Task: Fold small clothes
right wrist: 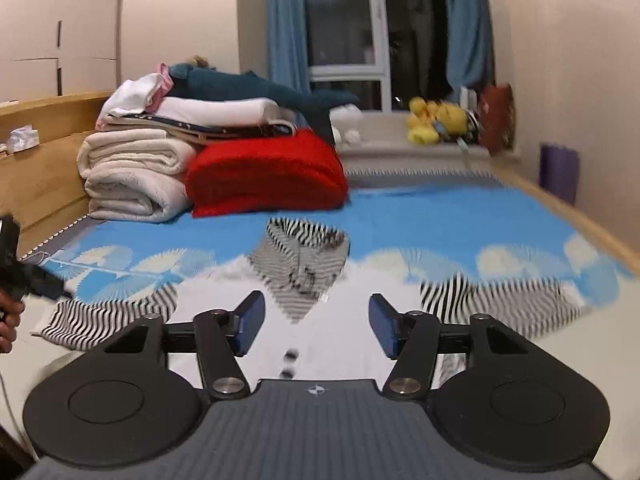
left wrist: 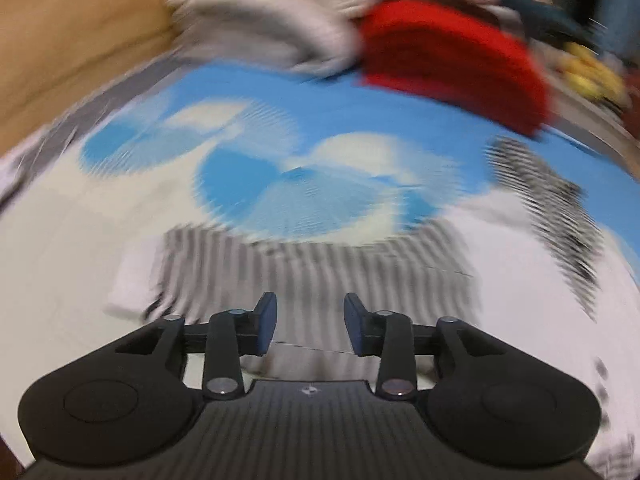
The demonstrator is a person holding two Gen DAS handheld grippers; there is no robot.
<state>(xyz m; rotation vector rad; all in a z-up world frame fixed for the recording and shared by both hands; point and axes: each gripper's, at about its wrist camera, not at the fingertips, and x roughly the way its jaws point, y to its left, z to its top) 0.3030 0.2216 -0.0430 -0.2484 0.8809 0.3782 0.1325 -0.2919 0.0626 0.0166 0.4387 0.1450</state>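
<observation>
Black-and-white striped fabric, a small hooded garment [right wrist: 304, 268], lies spread on the blue cloud-print bed cover [right wrist: 440, 216] just ahead of the right hand-held gripper [right wrist: 316, 326], whose jaws stand apart with nothing between them. The left hand-held gripper [left wrist: 310, 326] is likewise open and empty, above 1 striped sleeve [left wrist: 320, 272]. Beyond sits a folded red blanket [right wrist: 268, 172].

On the bed [right wrist: 460, 216], a garment [right wrist: 304, 264] lies mid-frame. Behind it at upper left sits a folded blanket [right wrist: 268, 172], with stacked towels [right wrist: 132, 176] to its left.
</observation>
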